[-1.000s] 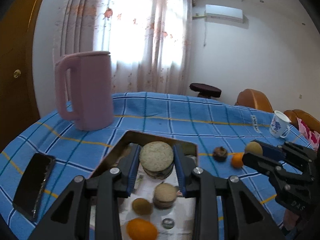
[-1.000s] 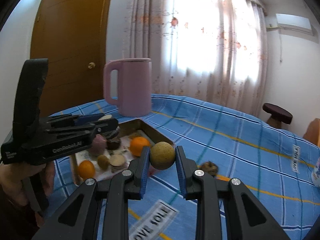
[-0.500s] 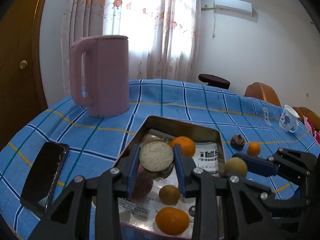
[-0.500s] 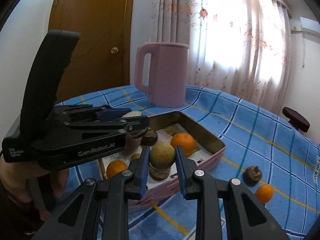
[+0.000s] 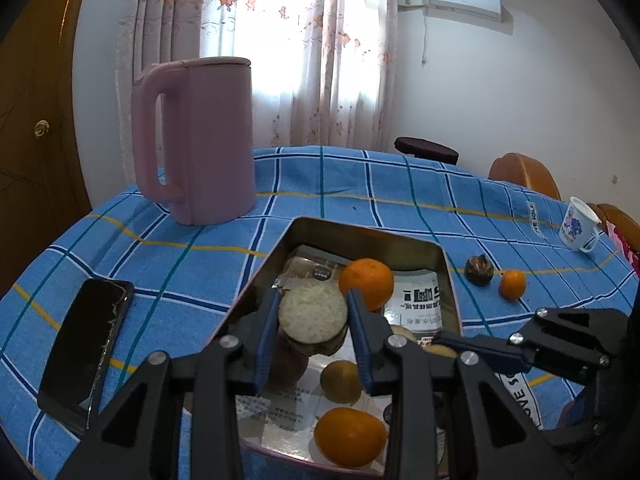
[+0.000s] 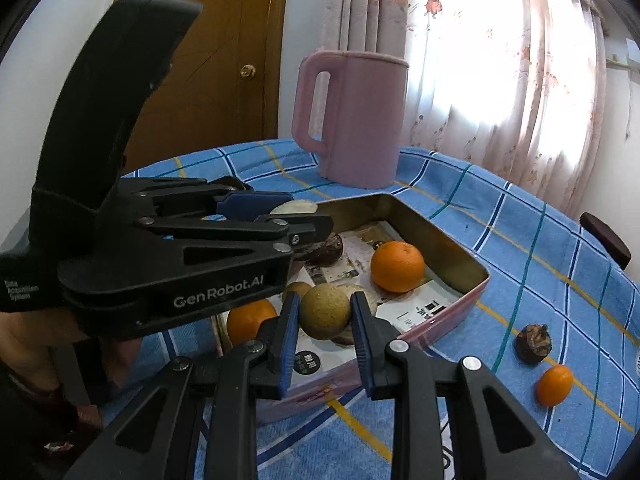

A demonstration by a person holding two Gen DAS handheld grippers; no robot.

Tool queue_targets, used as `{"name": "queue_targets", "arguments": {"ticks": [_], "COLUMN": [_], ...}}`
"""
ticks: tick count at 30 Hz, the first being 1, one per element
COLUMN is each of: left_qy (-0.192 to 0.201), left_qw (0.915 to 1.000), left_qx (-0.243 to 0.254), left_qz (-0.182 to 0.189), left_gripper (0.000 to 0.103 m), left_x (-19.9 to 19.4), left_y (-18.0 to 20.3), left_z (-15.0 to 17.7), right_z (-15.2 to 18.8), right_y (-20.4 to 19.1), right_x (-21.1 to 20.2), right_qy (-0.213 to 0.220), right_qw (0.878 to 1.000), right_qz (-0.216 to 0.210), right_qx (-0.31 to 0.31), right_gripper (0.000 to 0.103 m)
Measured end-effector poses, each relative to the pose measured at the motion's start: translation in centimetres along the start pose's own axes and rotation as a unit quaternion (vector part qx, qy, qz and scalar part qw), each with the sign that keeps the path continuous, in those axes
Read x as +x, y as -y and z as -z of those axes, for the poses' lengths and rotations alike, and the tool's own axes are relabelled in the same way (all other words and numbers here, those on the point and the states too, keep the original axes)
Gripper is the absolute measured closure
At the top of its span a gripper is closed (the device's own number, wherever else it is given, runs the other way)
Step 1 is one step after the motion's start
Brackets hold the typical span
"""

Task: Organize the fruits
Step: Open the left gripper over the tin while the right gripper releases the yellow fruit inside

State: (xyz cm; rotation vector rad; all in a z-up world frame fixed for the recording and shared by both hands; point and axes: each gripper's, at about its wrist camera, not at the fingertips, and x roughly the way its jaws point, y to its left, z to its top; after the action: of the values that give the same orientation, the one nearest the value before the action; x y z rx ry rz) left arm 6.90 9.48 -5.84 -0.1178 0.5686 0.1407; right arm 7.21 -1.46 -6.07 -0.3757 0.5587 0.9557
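My left gripper point(image 5: 314, 300) is shut on a round fruit with a pale cut face point(image 5: 312, 316) and hangs over the metal tray point(image 5: 360, 233). My right gripper point(image 6: 325, 300) is shut on a tan round fruit point(image 6: 325, 317) just over the tray's near side point(image 6: 440, 236). Each gripper shows in the other's view: the right gripper point(image 5: 444, 340) and the left gripper point(image 6: 304, 220). In the tray lie two oranges point(image 5: 366, 283) point(image 5: 350, 436) and a small brownish fruit point(image 5: 340, 380). A dark shrivelled fruit point(image 5: 479, 270) and a small orange point(image 5: 513, 285) lie on the cloth outside.
A tall pink jug point(image 5: 196, 140) stands behind the tray on the blue checked tablecloth. A black phone point(image 5: 86, 356) lies at the left. A white cup point(image 5: 580, 229) stands near the far right edge, with chairs and a stool beyond. A hand point(image 6: 24, 344) holds the left gripper.
Both grippers have come in over the tray and sunk a little, each still gripping its fruit. The right one swung from beyond the tray to above its near side.
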Motion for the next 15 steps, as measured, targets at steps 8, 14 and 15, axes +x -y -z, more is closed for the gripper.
{"name": "queue_targets", "arguments": {"ticks": [8, 14, 15], "left_qy": [0.012, 0.046, 0.051], "left_qw": [0.9999, 0.9986, 0.9984], "left_qx": [-0.007, -0.021, -0.021], "left_qz": [-0.009, -0.01, -0.008], "left_gripper": [0.038, 0.018, 0.018], "left_x": [-0.5, -2.5, -2.7], "left_y": [0.0, -0.2, 0.0], "left_z": [-0.1, -0.9, -1.1], "right_z": [0.1, 0.4, 0.6], "right_y": [-0.1, 1.1, 1.9], "right_x": [-0.1, -2.6, -3.3], "right_qy": [-0.007, 0.006, 0.006], "right_qw": [1.0, 1.0, 0.999], "right_qz": [-0.009, 0.031, 0.041], "right_qx": [0.005, 0.001, 0.004], "right_gripper": [0.048, 0.044, 0.044]}}
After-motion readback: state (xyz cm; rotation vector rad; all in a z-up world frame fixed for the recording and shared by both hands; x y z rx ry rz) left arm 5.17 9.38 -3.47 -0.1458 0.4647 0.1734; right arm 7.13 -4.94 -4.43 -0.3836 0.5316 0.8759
